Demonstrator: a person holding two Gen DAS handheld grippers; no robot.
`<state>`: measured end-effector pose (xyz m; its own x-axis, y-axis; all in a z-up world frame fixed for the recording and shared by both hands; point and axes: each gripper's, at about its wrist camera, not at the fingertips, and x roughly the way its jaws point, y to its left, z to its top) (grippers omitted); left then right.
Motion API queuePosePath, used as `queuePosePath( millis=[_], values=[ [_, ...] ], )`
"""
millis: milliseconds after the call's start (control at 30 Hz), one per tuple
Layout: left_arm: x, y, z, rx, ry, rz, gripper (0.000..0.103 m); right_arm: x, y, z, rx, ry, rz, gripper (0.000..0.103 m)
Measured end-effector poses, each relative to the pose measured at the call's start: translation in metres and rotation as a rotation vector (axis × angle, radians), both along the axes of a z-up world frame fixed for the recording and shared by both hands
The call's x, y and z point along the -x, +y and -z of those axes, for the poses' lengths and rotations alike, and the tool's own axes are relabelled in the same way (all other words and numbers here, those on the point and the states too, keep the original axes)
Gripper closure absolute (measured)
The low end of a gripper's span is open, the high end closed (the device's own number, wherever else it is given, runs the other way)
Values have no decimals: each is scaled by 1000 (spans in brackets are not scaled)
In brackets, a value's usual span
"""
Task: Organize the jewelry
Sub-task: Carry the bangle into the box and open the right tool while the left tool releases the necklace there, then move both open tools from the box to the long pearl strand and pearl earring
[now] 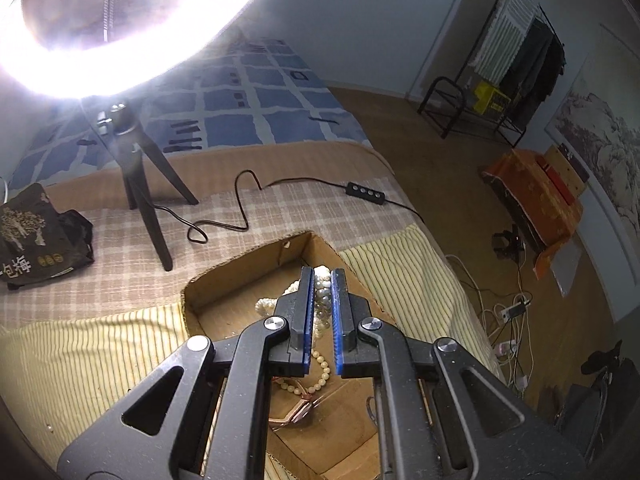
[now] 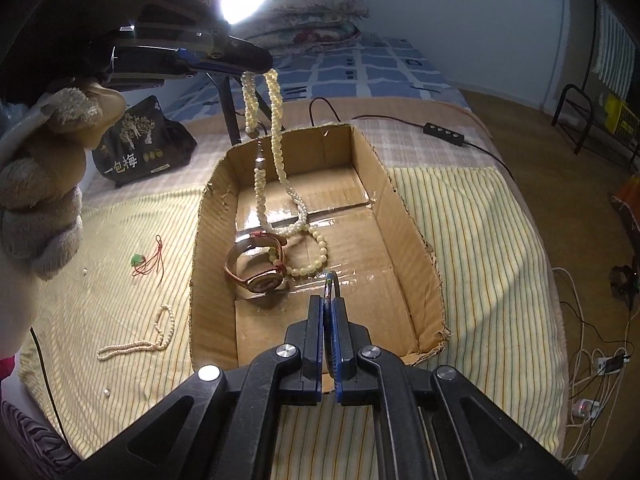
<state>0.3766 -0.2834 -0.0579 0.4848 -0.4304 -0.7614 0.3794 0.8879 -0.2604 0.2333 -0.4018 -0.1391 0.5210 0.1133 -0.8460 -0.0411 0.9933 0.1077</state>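
Observation:
An open cardboard box (image 2: 408, 216) lies on the striped bed cover. My left gripper (image 1: 321, 276) is shut on a pearl necklace (image 2: 276, 136) and holds it above the box; the necklace hangs down with its lower loop touching the box floor. It also shows in the left wrist view (image 1: 320, 300). In the box lie a rose-gold watch (image 2: 256, 268) and a cream bead bracelet (image 2: 316, 256). My right gripper (image 2: 329, 300) is shut on a thin dark ring-shaped piece (image 2: 331, 280) over the near part of the box.
On the cover left of the box lie a small pearl strand (image 2: 140, 340), a red cord with a green bead (image 2: 150, 262) and loose pearls. A ring light on a tripod (image 1: 148, 184), its cable and a black snack bag (image 2: 140, 140) stand behind. Floor drops off right.

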Motion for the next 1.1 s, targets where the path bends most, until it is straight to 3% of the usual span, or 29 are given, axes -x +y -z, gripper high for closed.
queuePosePath(
  millis=[67, 133, 167, 233, 267, 400, 800, 1100],
  values=[
    [0, -2, 2, -7, 1, 5, 98, 0, 0, 1, -5, 0, -1, 100],
    [1, -2, 2, -8, -1, 4, 97, 0, 2, 1, -2, 3, -3, 73],
    [1, -2, 2, -8, 3, 7, 97, 0, 2, 1, -3, 2, -5, 69],
    [2, -2, 3, -15, 8, 14, 95, 1, 5, 2, 1, 8, -13, 67],
    [3, -2, 3, -19, 9, 17, 89, 1, 6, 2, 8, 8, -14, 65],
    [9, 4, 1, -23, -1, 11, 84, 5, 10, -1, 37, -3, -19, 48],
    [37, 42, -18, -38, -42, -23, 84, 20, 16, -22, 47, -57, -6, 45],
    [68, 93, -41, -43, -79, -77, 84, 39, 30, -45, 20, -114, -13, 40]
  ],
)
